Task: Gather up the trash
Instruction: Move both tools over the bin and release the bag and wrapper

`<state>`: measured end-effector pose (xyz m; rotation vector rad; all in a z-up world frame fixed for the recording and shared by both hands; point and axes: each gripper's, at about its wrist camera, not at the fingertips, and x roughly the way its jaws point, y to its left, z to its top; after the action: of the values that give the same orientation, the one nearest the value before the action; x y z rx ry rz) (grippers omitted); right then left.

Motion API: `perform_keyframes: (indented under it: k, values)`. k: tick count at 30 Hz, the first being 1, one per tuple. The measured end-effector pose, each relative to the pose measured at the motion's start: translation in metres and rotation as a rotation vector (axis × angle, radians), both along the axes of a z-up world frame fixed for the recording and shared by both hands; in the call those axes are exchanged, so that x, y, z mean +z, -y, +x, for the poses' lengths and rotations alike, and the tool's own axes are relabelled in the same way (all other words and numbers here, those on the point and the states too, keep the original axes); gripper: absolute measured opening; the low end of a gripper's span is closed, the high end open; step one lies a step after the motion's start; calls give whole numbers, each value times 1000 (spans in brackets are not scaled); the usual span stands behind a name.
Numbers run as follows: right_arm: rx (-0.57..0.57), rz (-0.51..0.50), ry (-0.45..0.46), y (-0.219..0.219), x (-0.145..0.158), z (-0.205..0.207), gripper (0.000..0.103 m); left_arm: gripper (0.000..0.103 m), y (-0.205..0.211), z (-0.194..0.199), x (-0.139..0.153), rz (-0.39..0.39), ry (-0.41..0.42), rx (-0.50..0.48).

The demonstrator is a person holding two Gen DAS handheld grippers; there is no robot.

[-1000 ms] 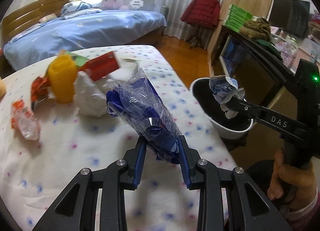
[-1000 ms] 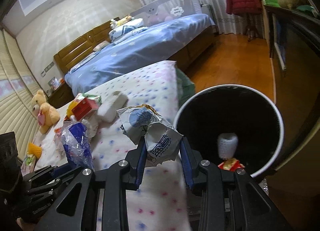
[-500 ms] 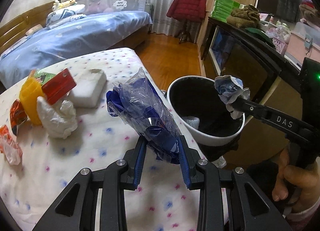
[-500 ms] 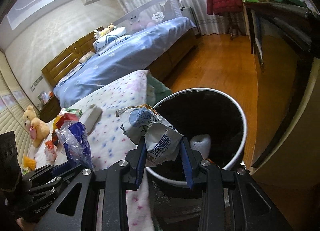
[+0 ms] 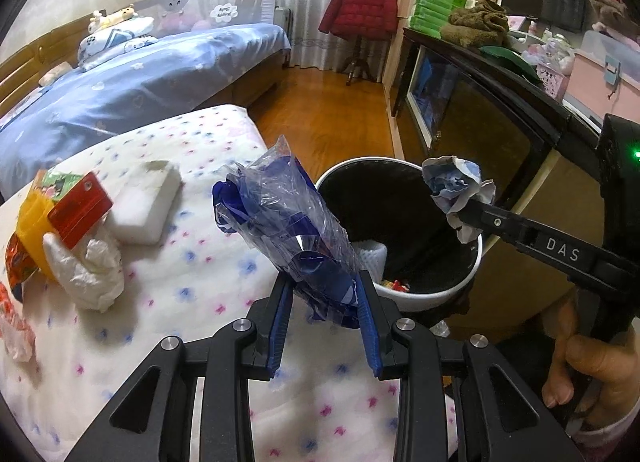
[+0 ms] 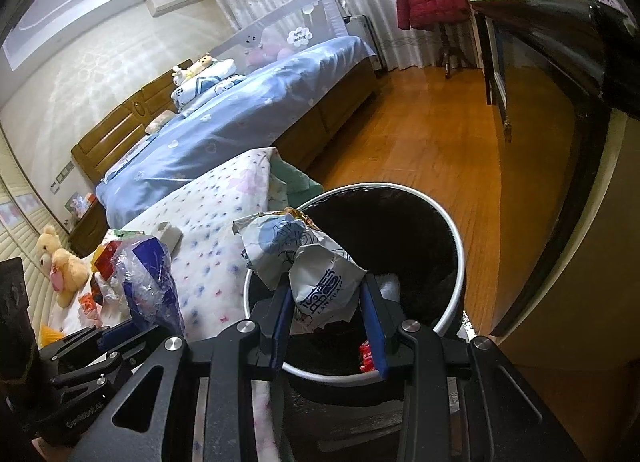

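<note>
The blue bag (image 5: 294,238), pinched by the left gripper (image 5: 324,308), hangs just beside the bin (image 5: 436,294). The right gripper (image 6: 328,314), clamped on a paper wad (image 6: 316,274), sits over the bin. Both look light, crinkly and squashy, so mid-bunch pinches seem fine.

We're seeing the bin (image 6: 452,229) mouth sitting wide open below; only the dark cabinet (image 5: 500,133) is crowding its far side, the bed (image 5: 168,286) its near edge.

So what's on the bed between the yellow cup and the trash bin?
A white foam block and a crumpled white bag lie there, on the spotted sheet, in the left wrist view.
</note>
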<state>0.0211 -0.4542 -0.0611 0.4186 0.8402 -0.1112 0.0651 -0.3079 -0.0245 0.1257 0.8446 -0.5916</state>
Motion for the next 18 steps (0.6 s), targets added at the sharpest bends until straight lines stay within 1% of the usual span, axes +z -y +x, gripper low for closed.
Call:
perform_keyframes:
  k: [18]
  values:
    - [-22,-3,-36,18,-8,11,34,31,30,13,-8,25,-14,-40]
